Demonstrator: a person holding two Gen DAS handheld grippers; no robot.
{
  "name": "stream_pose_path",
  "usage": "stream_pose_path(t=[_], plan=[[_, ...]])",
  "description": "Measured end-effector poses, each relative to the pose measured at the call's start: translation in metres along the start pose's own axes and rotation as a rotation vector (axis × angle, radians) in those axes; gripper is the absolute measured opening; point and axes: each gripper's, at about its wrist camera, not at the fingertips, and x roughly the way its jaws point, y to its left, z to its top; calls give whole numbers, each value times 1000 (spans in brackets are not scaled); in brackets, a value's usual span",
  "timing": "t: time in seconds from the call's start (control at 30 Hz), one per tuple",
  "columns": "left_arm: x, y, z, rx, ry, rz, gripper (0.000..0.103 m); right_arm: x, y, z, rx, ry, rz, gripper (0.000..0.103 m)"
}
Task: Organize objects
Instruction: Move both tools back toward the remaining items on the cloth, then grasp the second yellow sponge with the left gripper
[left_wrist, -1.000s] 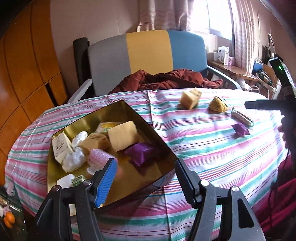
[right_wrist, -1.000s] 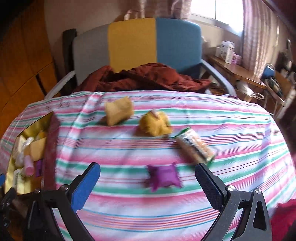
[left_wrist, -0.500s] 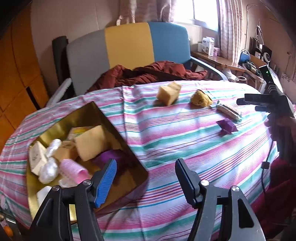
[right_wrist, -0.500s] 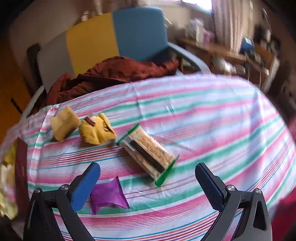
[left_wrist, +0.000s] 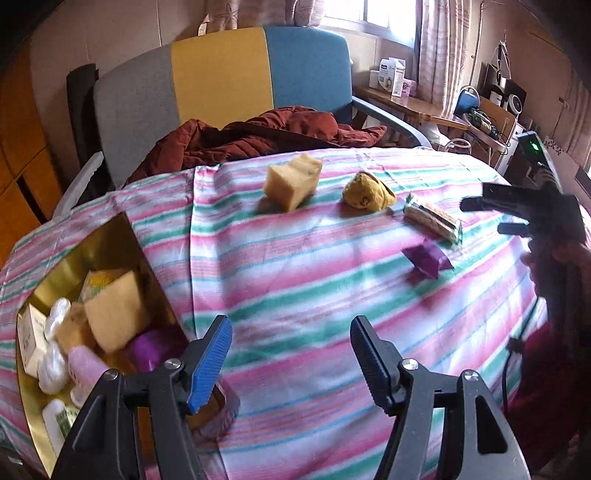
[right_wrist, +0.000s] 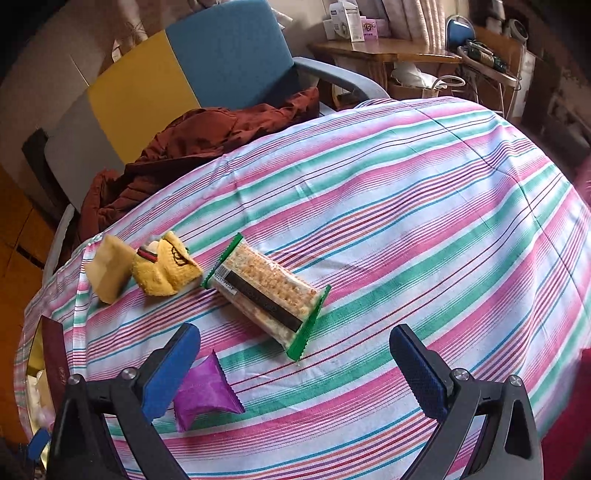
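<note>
Right wrist view: right tongs gape empty; cracker packet lies diagonally just above. Left tongs, half-open and empty, are farther.

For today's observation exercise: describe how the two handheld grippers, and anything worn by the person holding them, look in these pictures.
Both are black plastic frames with silver screws. The left gripper has one blue ribbed pad and one black toothed finger. The right gripper carries blue pads on both fingers; the left view shows a green light on its body and a black cable hanging below. A red sleeve shows by the hand.
</note>
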Motion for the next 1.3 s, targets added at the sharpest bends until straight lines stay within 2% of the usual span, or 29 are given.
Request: stream_pose_path(t=[0.1, 0.33, 0.47, 0.53, 0.63, 0.77, 0.83, 0.93, 1.07, 1.13, 1.27, 1.3], plan=[[8, 0, 15, 13, 3, 22, 74, -2, 0, 0, 2, -3, 13, 103], [35, -6, 52, 104, 20, 60, 75, -7, -8, 0, 53, -2, 48, 103], [53, -8, 78, 155, 20, 79, 82, -9, -8, 0, 60, -4, 66, 103], [68, -6, 95, 173, 32, 68, 83, -10, -9, 0, 61, -6, 78, 103], [91, -6, 114, 217, 50, 104, 85, -12, -11, 1, 75, -10, 94, 103], [122, -9, 136, 268, 60, 103, 86, -11, -19, 3, 111, -4, 107, 103], [138, -9, 147, 269, 57, 102, 86, -10, -22, 3, 122, 1, 110, 103], [155, -9, 158, 259, 64, 94, 92, -9, -24, 4, 131, 6, 116, 103], [179, -12, 165, 287, 92, 49, 92, -10, -29, 5, 156, -2, 117, 103], [188, -14, 166, 296, 95, 53, 92, -13, -38, 7, 203, -25, 116, 103], [209, -13, 165, 262, 135, 35, 91, -21, -56, 10, 279, -69, 112, 103], [214, -13, 164, 259, 139, 30, 81, -20, -58, 11, 288, -68, 112, 103]])
